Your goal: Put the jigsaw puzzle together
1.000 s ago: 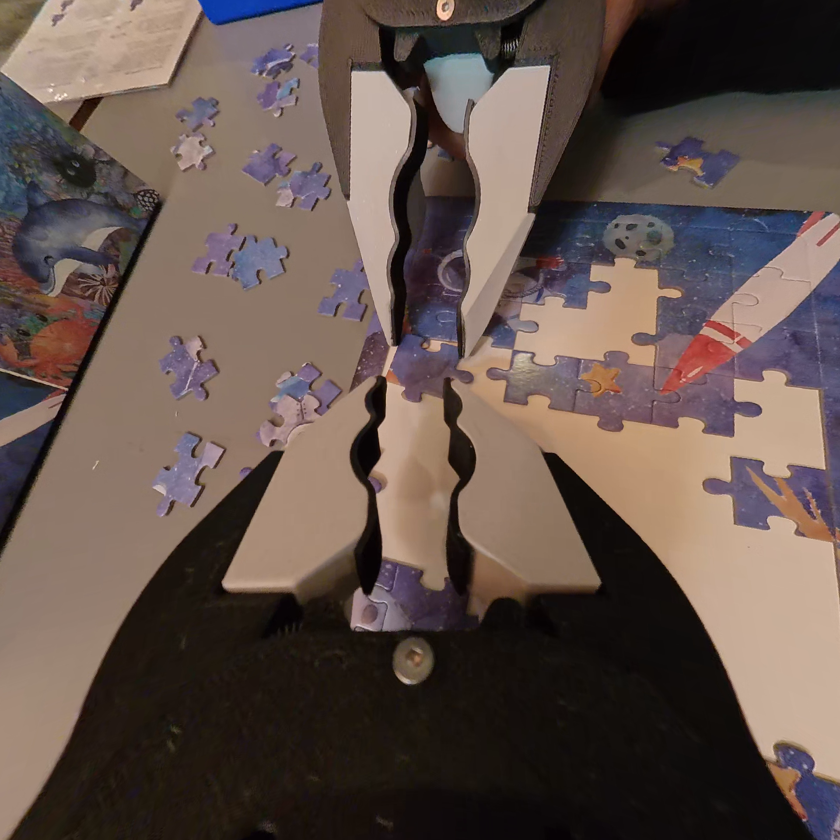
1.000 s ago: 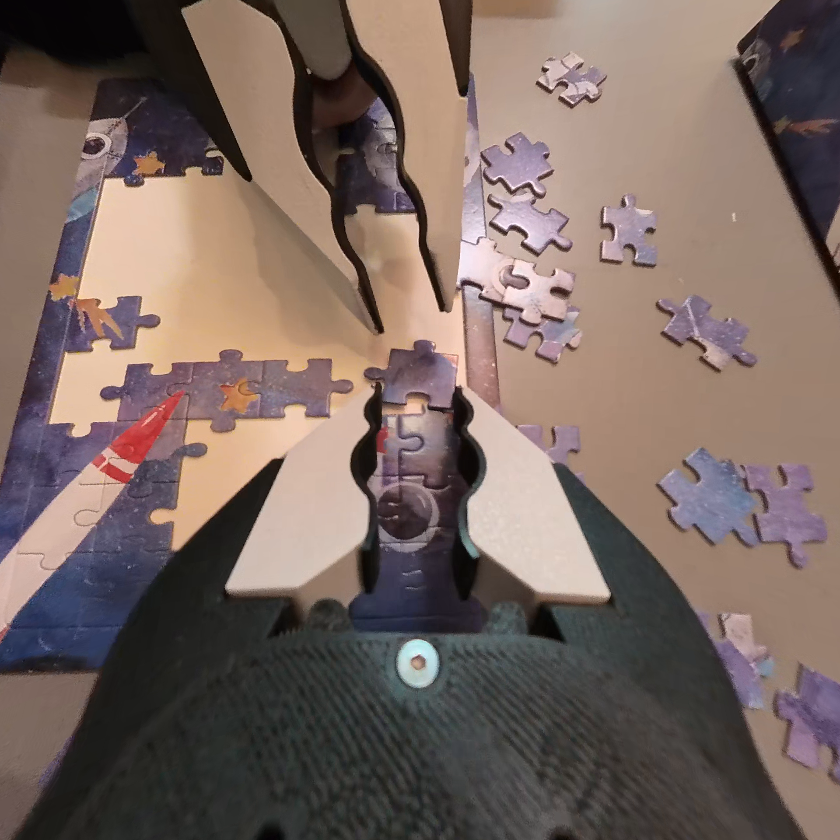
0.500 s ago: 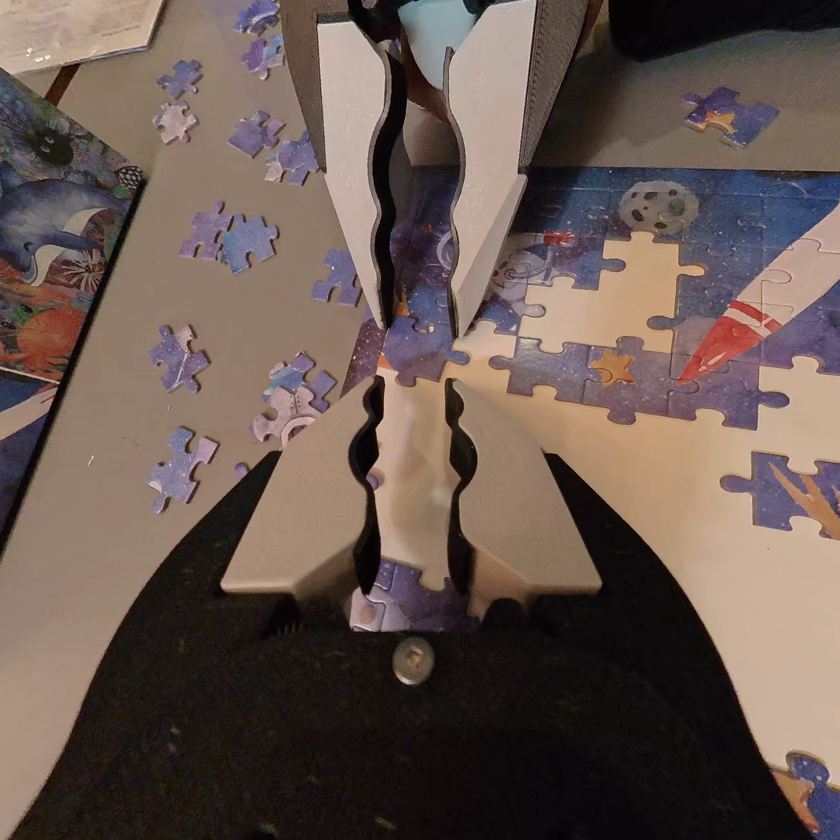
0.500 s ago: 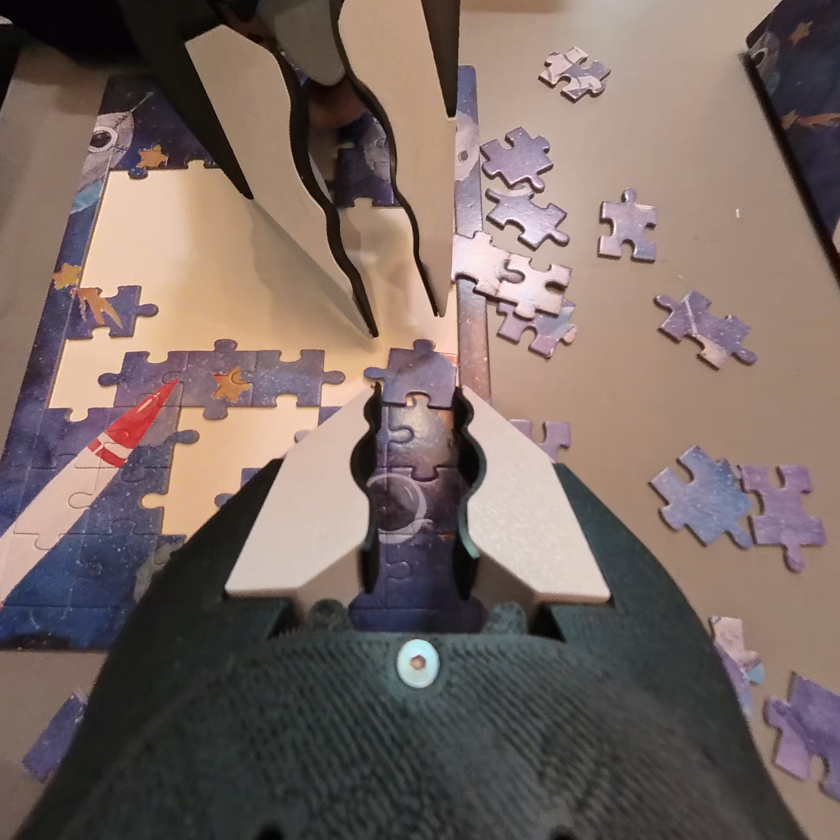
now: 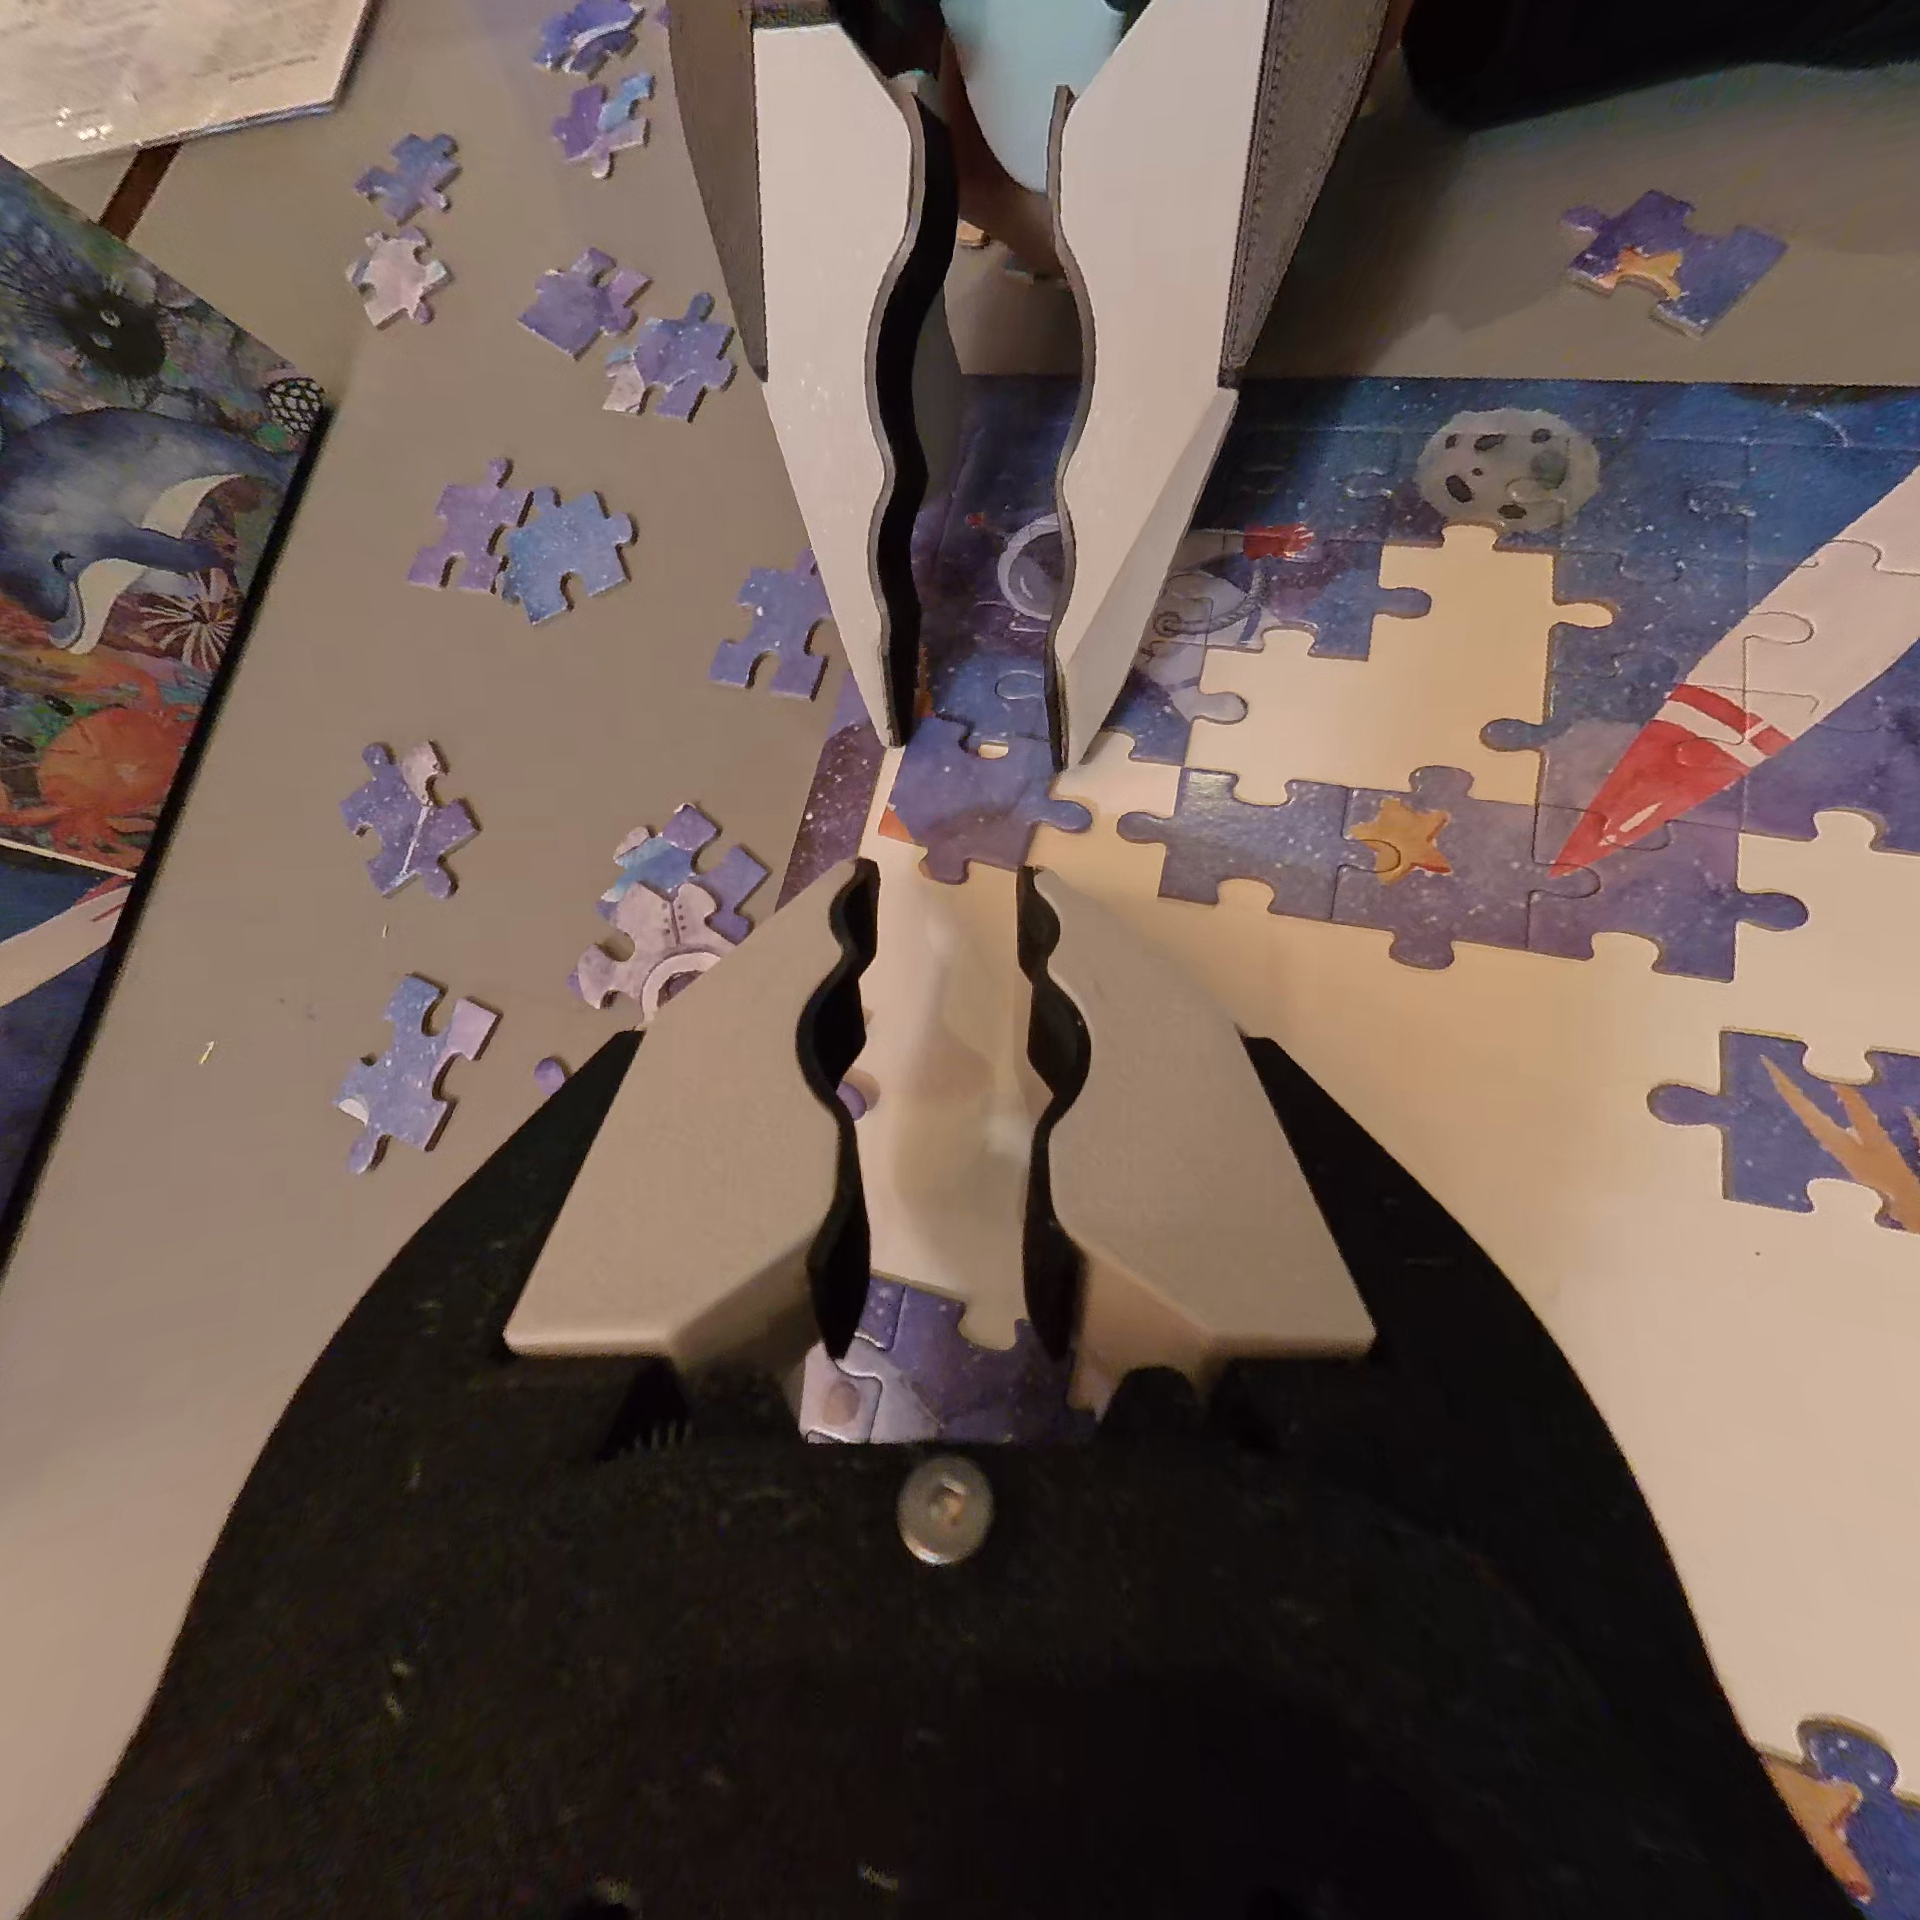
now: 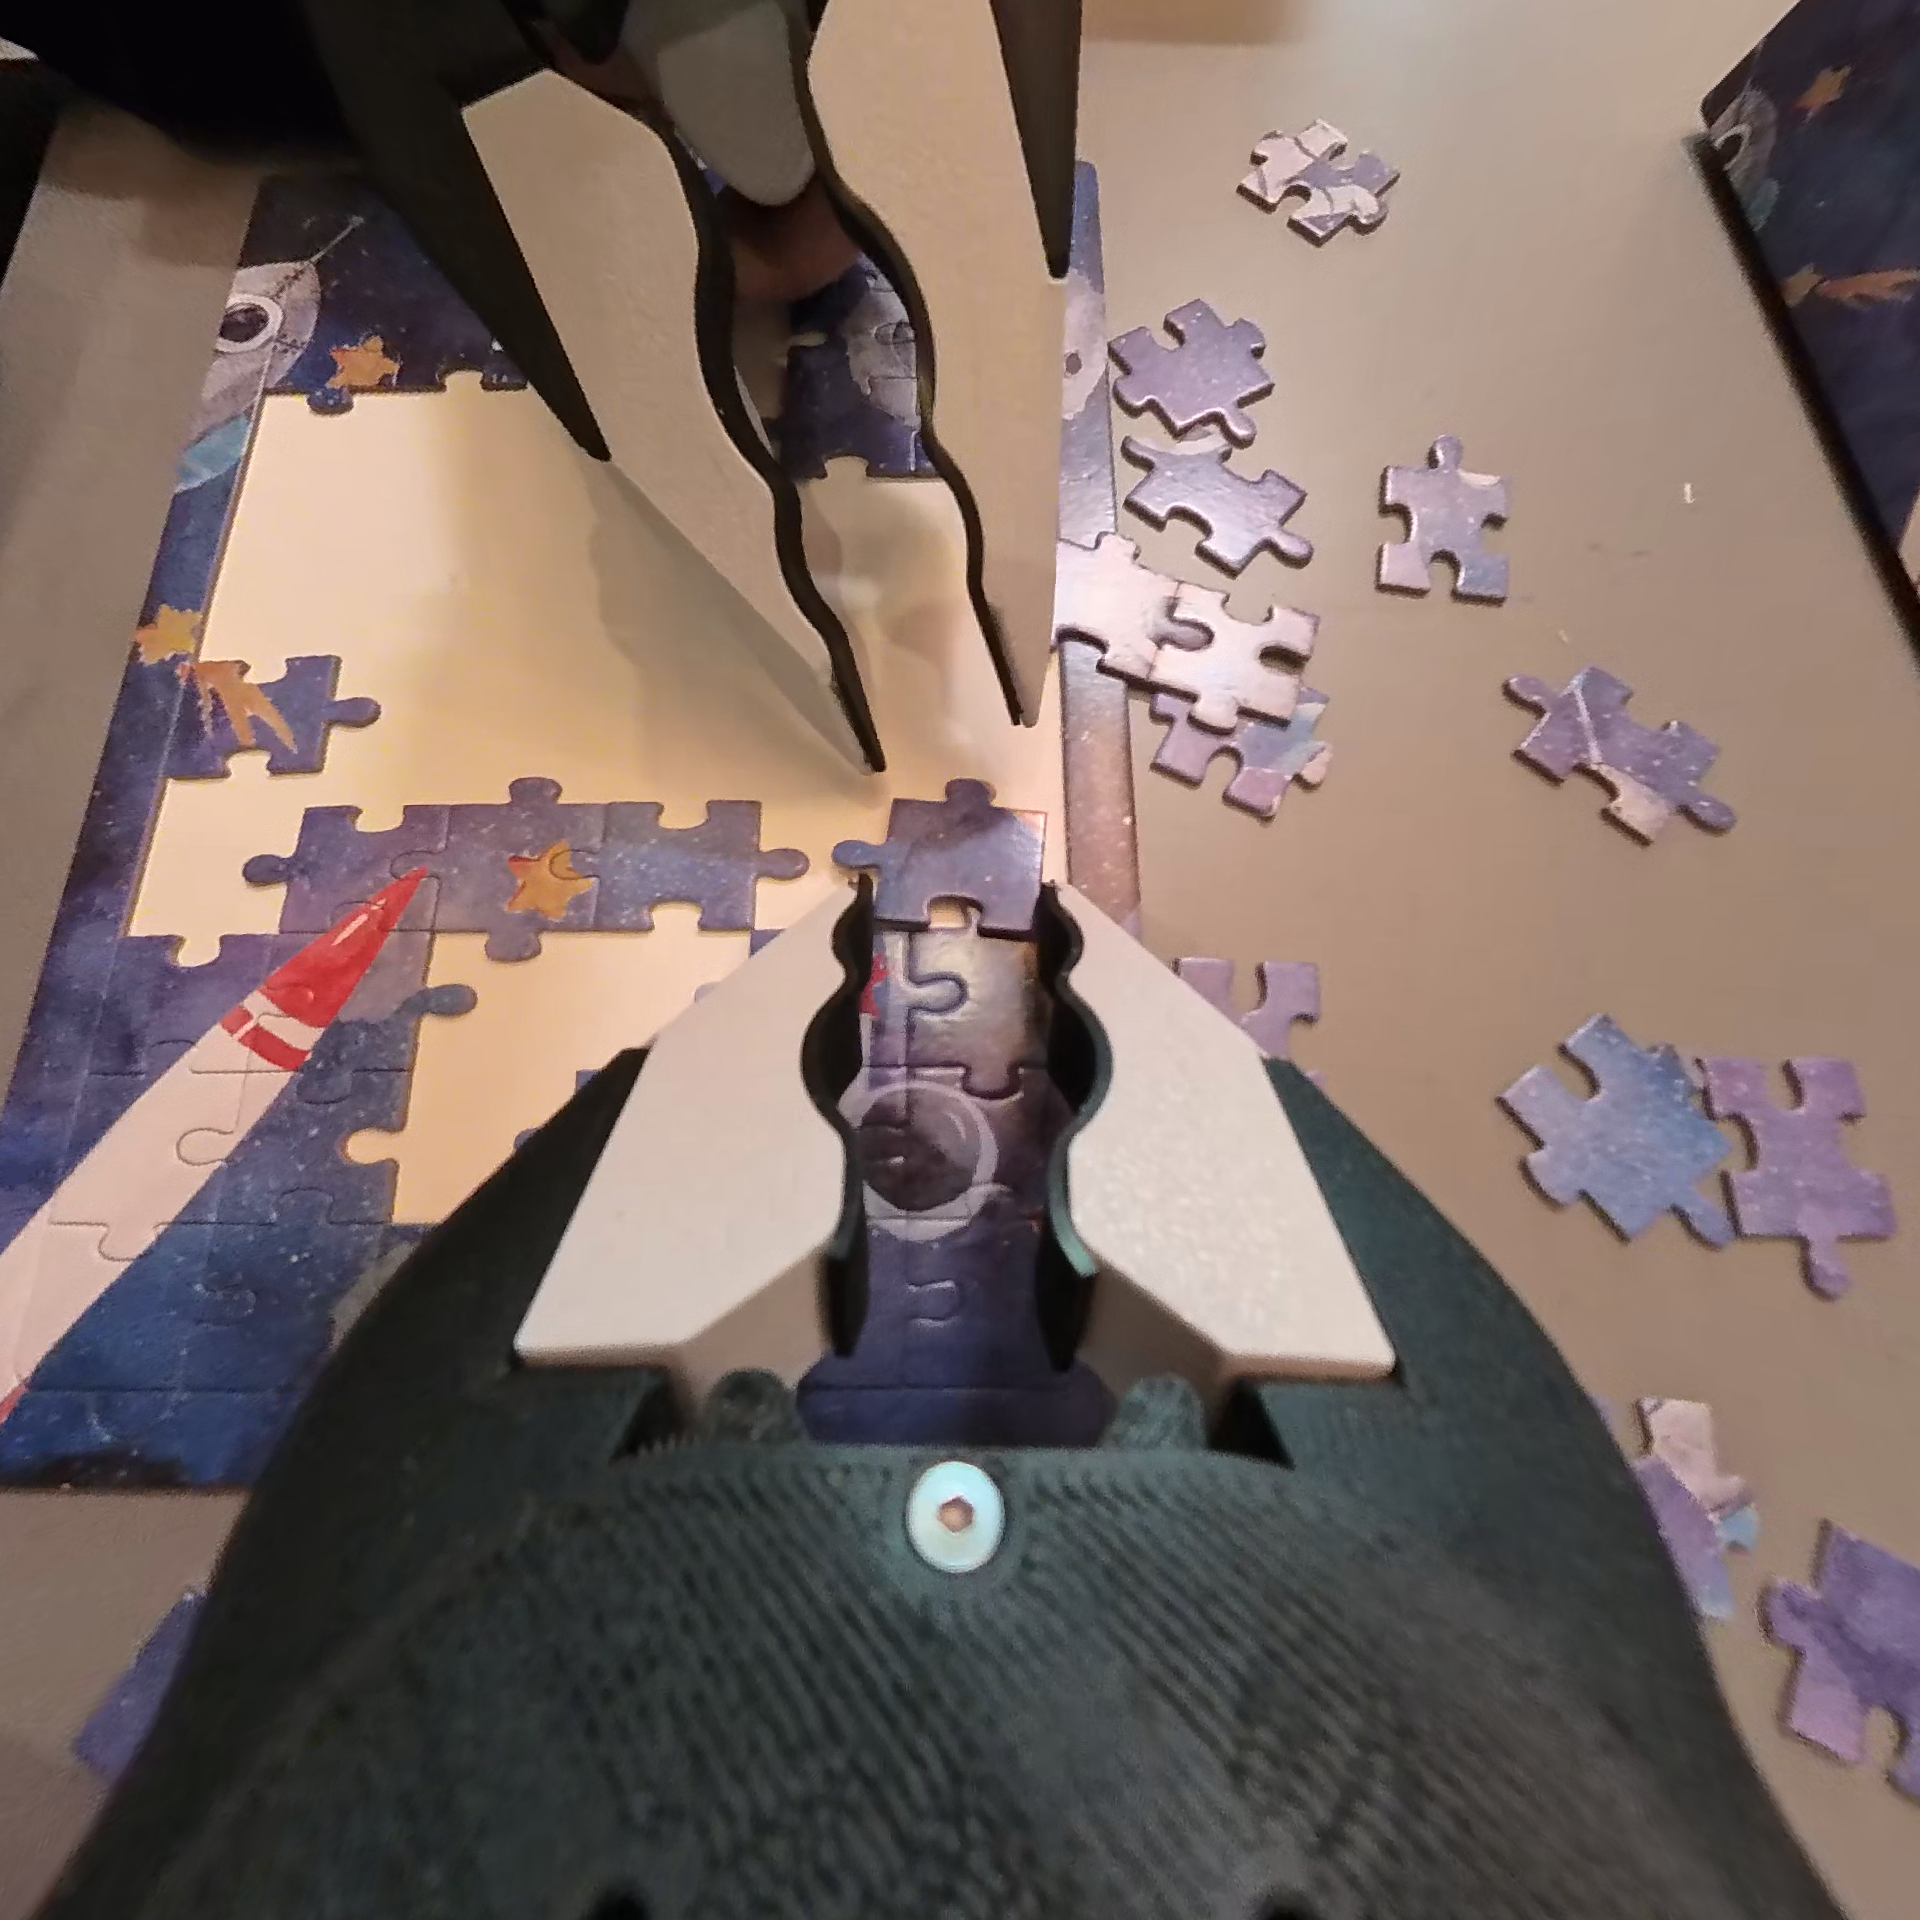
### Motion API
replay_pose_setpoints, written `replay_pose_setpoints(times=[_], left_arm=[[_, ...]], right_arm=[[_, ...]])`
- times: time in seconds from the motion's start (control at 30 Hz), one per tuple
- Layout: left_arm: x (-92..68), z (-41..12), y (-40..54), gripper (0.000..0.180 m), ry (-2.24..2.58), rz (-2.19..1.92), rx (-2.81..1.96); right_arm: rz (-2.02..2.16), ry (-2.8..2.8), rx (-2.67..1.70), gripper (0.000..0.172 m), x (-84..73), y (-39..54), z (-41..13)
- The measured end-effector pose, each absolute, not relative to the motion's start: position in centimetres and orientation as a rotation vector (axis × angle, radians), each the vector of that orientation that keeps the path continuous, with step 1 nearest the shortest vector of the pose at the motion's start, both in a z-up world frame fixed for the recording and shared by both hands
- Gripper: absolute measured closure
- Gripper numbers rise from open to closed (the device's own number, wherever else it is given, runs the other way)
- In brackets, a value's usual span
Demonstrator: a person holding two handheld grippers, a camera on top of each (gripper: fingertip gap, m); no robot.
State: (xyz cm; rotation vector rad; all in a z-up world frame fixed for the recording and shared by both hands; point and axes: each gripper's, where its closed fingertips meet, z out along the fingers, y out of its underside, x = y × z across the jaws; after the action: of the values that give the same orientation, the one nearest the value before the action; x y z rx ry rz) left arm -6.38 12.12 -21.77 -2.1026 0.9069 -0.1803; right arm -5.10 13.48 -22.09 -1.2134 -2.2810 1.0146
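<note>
Right gripper [image 6: 956,888] partly closed on a purple-blue puzzle piece [image 6: 956,842], one fingertip against each side of its near edge. Piece flat on the cream puzzle board [image 5: 1351,1195], at the board's border strip [image 6: 1101,810]. Socket hooked over the knob of the assembled piece behind it, with a sliver of cream showing in the joint, so apparently not quite seated. Left gripper [image 5: 945,878] facing it from the opposite side, jaws a moderate way apart, nothing between them but bare board; tips just short of the piece, not touching. Star row [image 5: 1392,842] just beside the piece, a narrow gap between the two tabs. Red-nosed rocket [image 5: 1662,790] beyond that row. Open cream board behind and beside the left gripper. Tight on the border side: loose pieces [image 5: 566,551] scattered on the grey table [image 5: 260,1039], the nearest stack overlapping the border strip. Picture box [image 5: 104,571] and paper sheet [image 5: 156,52] well apart.
</note>
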Motion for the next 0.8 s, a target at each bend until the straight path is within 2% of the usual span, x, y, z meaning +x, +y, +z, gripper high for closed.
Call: replay_pose_setpoints(times=[0.8], left_arm=[[-6.45,-21.88,12.17,0.154,0.906,-0.17,-2.108]], right_arm=[[1.001,-2.246,-1.228,0.142,-5.1,13.25,-22.25]])
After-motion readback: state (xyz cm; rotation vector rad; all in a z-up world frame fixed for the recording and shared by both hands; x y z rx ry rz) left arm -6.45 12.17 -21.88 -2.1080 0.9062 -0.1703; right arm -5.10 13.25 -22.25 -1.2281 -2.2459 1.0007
